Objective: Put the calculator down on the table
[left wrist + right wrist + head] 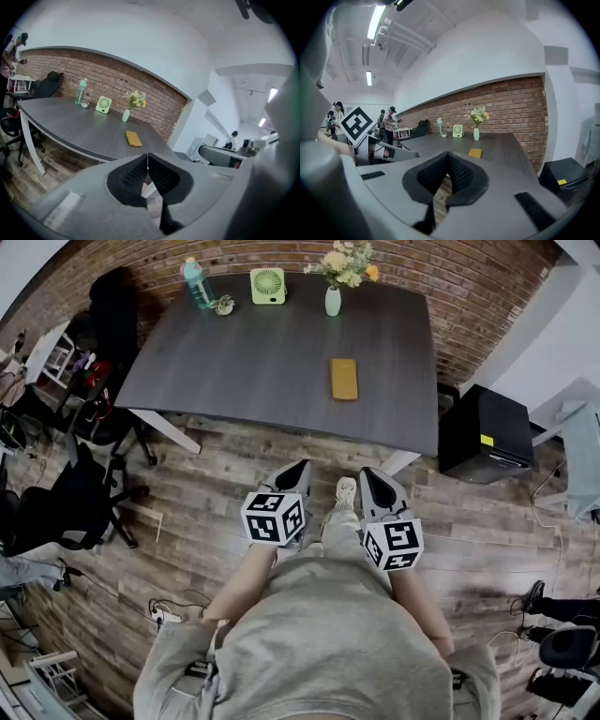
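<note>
Your left gripper [298,470] and right gripper [370,476] hang closest, side by side just above your waist and over the floor [225,474], short of the desk's near edge. Each has its jaws closed tip to tip with nothing between them, and each one's own view confirms this. The calculator [344,379], a flat orange-yellow slab, lies on the desk [253,371], on its right half about midway between the near and far edges, well apart from both of your grippers and touching nothing else. Straight behind it, at the far edge, a pale green vase [333,302] with flowers stands upright. To the vase's left along that edge you have a small green fan [267,285], then a small object [223,305] that you cannot make out, just beside a light blue bottle [195,282]. A brick wall [469,287] runs behind the desk. A black cabinet [486,435] stands on the floor off the desk's right corner, and black office chairs [75,502] stand to the left.
</note>
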`<state>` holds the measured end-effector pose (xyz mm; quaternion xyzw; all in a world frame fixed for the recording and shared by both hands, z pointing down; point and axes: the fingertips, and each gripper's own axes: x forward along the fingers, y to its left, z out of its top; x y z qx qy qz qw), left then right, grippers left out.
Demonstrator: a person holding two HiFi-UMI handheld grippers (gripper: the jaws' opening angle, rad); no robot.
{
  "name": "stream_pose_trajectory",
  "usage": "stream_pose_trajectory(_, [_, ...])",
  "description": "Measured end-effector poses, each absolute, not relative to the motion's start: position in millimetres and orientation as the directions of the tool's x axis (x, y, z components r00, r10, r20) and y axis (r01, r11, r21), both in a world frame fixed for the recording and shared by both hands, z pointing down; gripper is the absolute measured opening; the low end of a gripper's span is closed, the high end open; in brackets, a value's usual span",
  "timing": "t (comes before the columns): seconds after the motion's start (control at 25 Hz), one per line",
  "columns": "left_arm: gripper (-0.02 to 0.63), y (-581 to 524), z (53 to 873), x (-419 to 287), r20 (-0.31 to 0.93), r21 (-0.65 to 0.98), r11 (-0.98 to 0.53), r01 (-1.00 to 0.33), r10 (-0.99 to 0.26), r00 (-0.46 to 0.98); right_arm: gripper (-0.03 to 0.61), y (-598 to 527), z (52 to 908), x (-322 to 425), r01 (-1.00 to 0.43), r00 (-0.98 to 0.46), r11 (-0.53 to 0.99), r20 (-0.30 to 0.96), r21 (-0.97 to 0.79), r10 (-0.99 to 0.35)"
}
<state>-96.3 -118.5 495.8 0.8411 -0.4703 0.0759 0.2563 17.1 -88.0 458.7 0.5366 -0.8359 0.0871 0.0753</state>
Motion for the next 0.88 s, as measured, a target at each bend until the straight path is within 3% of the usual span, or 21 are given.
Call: stream_pose_trajectory(0.88, [0.023, -77.9, 485.0, -101.0, 0.34, 0.343, -0.467, -0.815, -0.747, 0.571, 0.001, -53.7, 452.2, 11.2, -0.923, -0.382, 0.381, 0.204, -0.045, -0.901])
